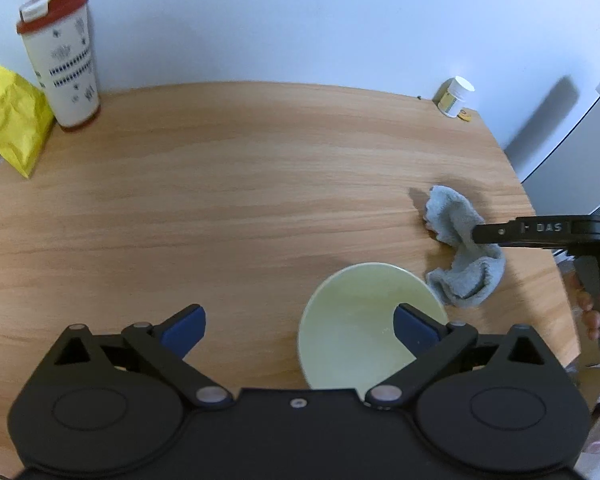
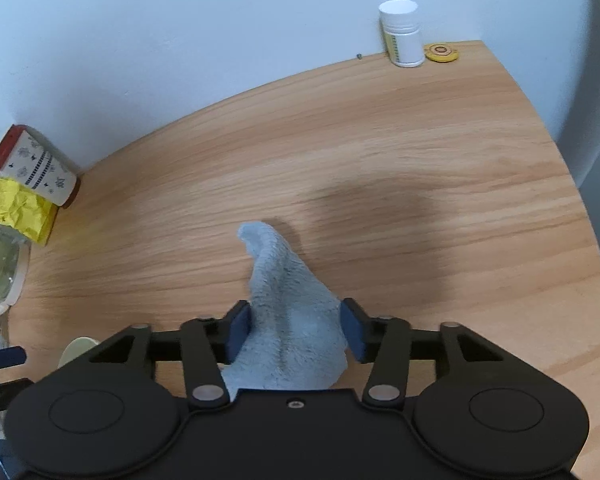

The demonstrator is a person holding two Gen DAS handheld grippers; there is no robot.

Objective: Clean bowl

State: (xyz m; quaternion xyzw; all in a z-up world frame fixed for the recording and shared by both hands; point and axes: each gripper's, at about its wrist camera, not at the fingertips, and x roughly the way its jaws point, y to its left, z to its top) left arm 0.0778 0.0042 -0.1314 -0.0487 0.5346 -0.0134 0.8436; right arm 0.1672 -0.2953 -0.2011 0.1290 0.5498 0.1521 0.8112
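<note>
At the bottom of the left wrist view, the left gripper [image 1: 300, 328] stands spread wide and grasps nothing; its right blue pad overlaps the rim of a pale green bowl [image 1: 360, 344] sitting low and right of centre on the wooden tabletop [image 1: 220, 200]. Just right of the bowl lies a crumpled grey cloth [image 1: 460, 248], with a black finger of the right gripper reaching in from the right edge, held by a person's hand [image 1: 592, 312]. In the right wrist view, the right gripper [image 2: 298, 332] is partly parted, the cloth between its pads; whether the pads press it is unclear. Farther back, a patterned tumbler [image 1: 60, 56] with a red lid and a yellow bag [image 1: 12, 120] stand at upper left, a white bottle [image 1: 456, 96] at upper right against the wall.
</note>
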